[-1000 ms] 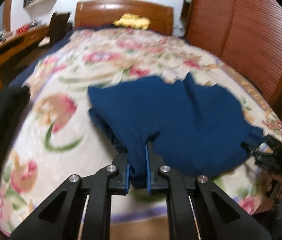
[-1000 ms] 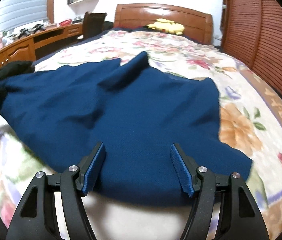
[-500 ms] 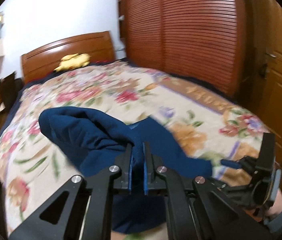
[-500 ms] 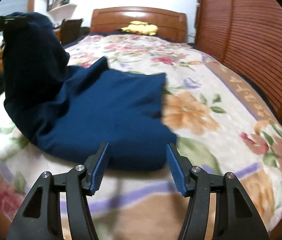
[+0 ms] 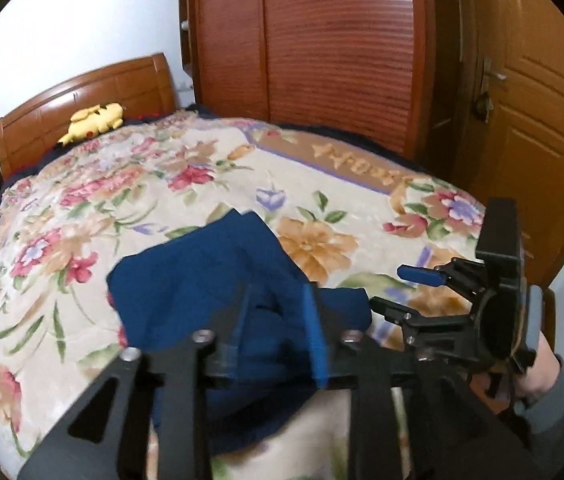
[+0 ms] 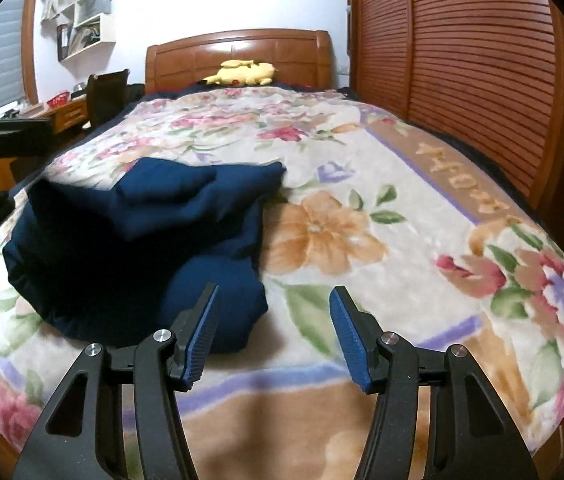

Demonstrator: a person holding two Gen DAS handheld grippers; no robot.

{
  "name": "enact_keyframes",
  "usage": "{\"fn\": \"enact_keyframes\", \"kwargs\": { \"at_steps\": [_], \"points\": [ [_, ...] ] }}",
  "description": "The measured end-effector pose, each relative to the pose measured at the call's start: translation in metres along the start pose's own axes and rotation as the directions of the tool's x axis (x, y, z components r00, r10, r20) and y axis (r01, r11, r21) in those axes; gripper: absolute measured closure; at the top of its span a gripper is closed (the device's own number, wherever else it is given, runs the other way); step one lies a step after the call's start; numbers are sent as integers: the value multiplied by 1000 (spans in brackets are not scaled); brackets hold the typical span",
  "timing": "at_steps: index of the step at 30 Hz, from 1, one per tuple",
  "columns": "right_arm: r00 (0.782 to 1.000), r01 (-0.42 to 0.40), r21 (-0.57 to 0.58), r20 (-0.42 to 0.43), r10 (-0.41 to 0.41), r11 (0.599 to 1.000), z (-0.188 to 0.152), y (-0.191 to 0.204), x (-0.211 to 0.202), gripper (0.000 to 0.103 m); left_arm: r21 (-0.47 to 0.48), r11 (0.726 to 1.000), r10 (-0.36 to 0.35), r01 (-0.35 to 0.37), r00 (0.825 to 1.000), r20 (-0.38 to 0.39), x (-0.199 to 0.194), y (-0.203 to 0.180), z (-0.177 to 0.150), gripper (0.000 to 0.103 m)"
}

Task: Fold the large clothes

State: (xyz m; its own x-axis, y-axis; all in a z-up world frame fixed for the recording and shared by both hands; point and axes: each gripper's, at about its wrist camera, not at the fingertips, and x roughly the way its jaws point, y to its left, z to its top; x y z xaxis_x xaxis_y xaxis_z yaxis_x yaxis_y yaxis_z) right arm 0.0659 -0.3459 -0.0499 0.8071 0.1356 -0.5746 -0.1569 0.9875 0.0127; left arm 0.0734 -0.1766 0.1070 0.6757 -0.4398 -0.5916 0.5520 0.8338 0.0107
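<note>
Left claw just opening, apparently letting go of navy garment, now bunched, right claw released

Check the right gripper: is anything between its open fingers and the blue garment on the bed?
Nothing visible. The right gripper is open over bare floral blanket; the blue garment lies just beside its left finger, with no object between.

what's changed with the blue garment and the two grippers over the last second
The left gripper carried one side of the dark blue knit garment across onto the other, folding it narrower; its jaws have just been opening, letting the cloth go, though it lies between them. The right gripper stayed open and empty. The floral blanket and yellow plush toy are unchanged.
</note>
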Motion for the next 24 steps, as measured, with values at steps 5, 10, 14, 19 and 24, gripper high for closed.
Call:
{"fn": "enact_keyframes", "kwargs": {
  "at_steps": [5, 10, 14, 19, 24],
  "points": [
    [999, -27, -23, 30, 27, 999, 4, 6, -9, 46, -38, 998, 44, -42, 998, 54, -22, 28, -25, 54],
    [996, -58, -33, 69, 60, 998, 25, 25, -22, 46, -102, 992, 76, -73, 997, 24, -22, 72, -63, 49],
    [988, -119, -40, 92, 122, 992, 42, 48, -27, 46, -140, 986, 88, -89, 996, -11, -12, 97, -88, 49],
    [984, -170, -84, 33, 173, 982, 46, 84, -9, 45, -153, 981, 114, -117, 993, -30, -8, 116, -107, 49],
    [977, -205, -76, -66, 201, 976, 35, 98, 20, 36, -168, 979, 108, -112, 994, -33, -4, 127, -113, 49]
  ]
}}
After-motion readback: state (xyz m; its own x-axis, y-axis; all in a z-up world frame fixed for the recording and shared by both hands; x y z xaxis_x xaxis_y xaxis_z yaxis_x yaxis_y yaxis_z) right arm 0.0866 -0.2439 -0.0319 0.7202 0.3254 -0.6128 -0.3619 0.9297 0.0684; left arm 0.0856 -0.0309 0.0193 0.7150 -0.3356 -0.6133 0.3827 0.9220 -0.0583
